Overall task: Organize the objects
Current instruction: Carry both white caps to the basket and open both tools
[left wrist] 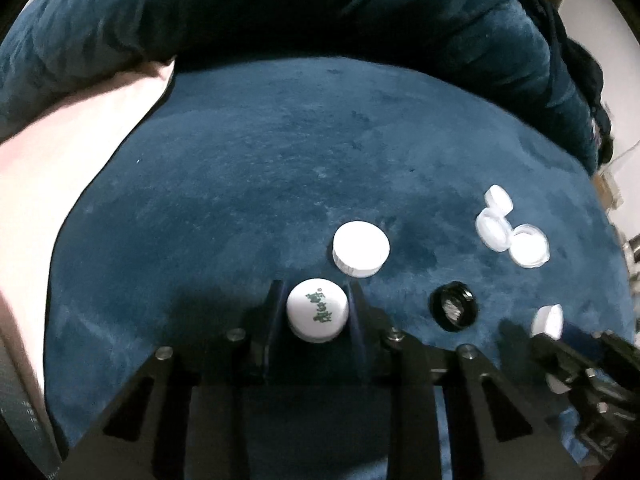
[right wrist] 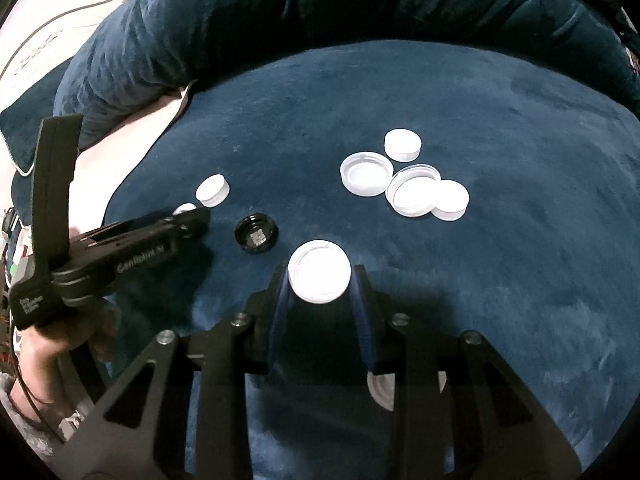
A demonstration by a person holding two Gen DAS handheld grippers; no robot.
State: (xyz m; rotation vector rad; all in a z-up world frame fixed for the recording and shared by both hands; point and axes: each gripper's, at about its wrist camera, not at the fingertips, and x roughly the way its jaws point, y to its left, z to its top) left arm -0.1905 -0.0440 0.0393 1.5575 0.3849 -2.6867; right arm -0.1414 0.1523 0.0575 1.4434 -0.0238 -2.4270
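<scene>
My left gripper (left wrist: 316,290) is shut on a white cap with green print (left wrist: 317,316), its pads pressing both sides, just above the blue velvet cushion (left wrist: 260,184). A plain white cap (left wrist: 361,249) lies just beyond it. In the right wrist view my right gripper (right wrist: 320,270) is shut on a plain white cap (right wrist: 319,278), gripped between its blue pads (right wrist: 280,300). A black cap (right wrist: 256,235) lies open side up between the two grippers. The left gripper (right wrist: 196,214) shows at the left of the right wrist view, a hand (right wrist: 60,340) holding it.
Several white caps (right wrist: 414,194) lie clustered at the cushion's far right, some open side up. One more white cap (right wrist: 384,390) lies under my right gripper. A blue velvet backrest (right wrist: 320,8) curves behind the seat. A pale pink cloth (left wrist: 60,152) lies at the left.
</scene>
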